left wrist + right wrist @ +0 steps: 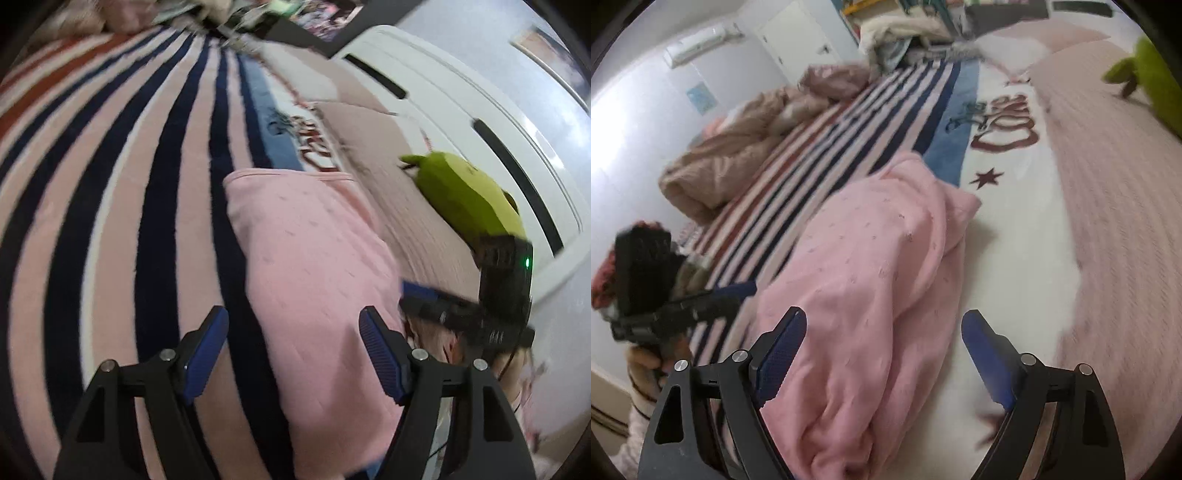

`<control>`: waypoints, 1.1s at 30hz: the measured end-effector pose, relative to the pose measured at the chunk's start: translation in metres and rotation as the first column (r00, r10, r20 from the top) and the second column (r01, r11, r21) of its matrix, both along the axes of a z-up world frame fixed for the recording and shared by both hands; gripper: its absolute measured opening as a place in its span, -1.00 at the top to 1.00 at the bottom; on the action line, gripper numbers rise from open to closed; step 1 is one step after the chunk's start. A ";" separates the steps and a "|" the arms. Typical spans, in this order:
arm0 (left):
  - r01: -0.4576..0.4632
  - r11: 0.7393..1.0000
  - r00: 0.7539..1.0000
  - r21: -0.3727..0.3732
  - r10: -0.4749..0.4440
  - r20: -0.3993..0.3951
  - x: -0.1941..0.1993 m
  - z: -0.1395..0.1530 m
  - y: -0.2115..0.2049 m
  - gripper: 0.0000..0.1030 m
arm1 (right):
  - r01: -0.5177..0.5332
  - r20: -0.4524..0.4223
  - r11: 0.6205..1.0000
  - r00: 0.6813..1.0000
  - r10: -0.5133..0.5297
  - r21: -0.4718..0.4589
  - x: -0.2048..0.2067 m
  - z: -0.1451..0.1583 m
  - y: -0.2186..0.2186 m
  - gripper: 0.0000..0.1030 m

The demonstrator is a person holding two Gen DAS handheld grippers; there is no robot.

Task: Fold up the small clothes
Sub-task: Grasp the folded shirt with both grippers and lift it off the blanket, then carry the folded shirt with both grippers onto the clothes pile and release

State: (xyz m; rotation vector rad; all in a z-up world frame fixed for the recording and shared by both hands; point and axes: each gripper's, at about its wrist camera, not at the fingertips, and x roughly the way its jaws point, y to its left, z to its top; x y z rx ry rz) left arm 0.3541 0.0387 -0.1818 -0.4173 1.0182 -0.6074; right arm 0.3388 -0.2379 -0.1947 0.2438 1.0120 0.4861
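1. On the bed, over a striped blanket [110,184], lies the pink garment [314,266], a small speckled knit. It sits half on the dark-and-pink stripes and half on the white printed part with the star [988,177].

2. Progress, as a guess: it looks folded at least once, since the far edge in the left wrist view is a clean rounded fold. In the right wrist view the near end is bunched and wrinkled, so it probably needs smoothing and another fold. A heap of other fabric [713,158] lies further back, maybe more clothes to do, maybe just bedding.

3. Left tongs [293,350] are spread, with the pink cloth below them but the pads pressing on nothing. Right tongs [884,354] are spread wide too, hanging over the crumpled end with nothing pinched.

4. Hard to make out: both views are motion-blurred. The garment's type is unclear, as no sleeves or legs show. Its near edge is cut off behind the tongs in both views. A lime green thing [465,192] lies near the white headboard [461,110], only partly seen.
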 end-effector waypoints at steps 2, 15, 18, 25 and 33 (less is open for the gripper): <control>0.004 1.000 0.999 -0.008 -0.004 -0.044 0.016 -0.013 -0.005 -0.09 | -0.015 -0.077 0.999 0.997 0.018 0.036 0.017 -0.018 0.005 -0.51; 0.012 0.998 0.992 0.069 -0.020 0.121 -0.004 0.028 -0.033 0.78 | -0.028 0.014 0.975 1.000 0.025 0.221 -0.003 -0.011 -0.002 0.48; -0.002 0.996 0.979 0.094 -0.018 0.203 -0.017 0.063 -0.026 0.78 | -0.058 0.079 0.970 0.996 0.041 0.235 -0.014 0.017 0.006 0.50; -0.086 0.989 0.925 0.123 0.033 0.379 -0.066 0.161 0.020 0.79 | -0.148 0.239 0.964 0.966 0.094 0.221 -0.044 0.109 0.060 0.51; -0.256 0.952 0.835 0.171 0.128 0.535 -0.148 0.271 0.112 0.79 | -0.317 0.435 0.925 0.877 0.203 0.208 -0.094 0.221 0.163 0.52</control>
